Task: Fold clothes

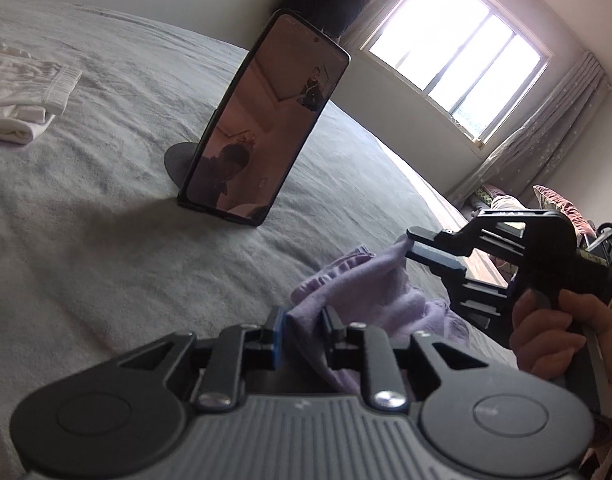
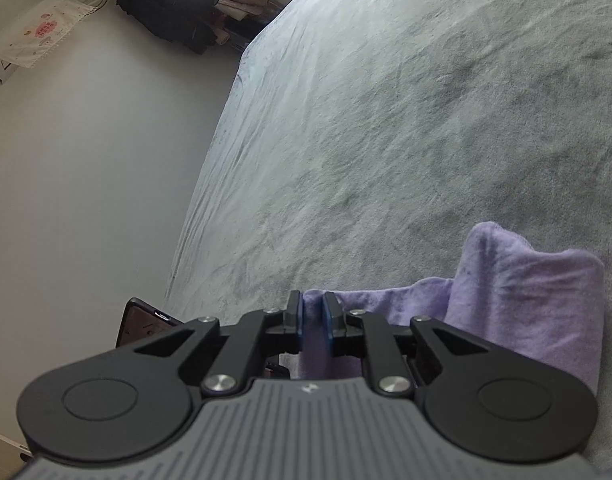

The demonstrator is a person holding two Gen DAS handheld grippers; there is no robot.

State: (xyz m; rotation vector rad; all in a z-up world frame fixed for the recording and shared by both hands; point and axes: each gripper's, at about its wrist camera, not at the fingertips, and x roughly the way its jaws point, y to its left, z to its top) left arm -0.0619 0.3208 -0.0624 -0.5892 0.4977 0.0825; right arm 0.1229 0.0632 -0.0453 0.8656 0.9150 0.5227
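Observation:
A purple garment (image 1: 370,292) lies bunched on the grey bed cover (image 1: 105,220), near its right edge. My left gripper (image 1: 304,316) stands over one end of it. Its jaws are apart and a fold of the cloth runs loosely between the pads. My right gripper (image 1: 422,252), held by a hand (image 1: 554,332), points at the garment's far corner, which lies at its fingertips. In the right wrist view the right gripper (image 2: 313,308) has a narrow gap between its blue pads with purple cloth (image 2: 526,300) showing in it, and the garment lies folded over on the bed cover (image 2: 386,120).
A phone (image 1: 265,120) stands upright on a round-based stand in the middle of the bed; its edge shows as the phone (image 2: 145,324) in the right wrist view. A folded white garment (image 1: 21,88) lies at the far left. Window (image 1: 458,48) and curtains are beyond the bed.

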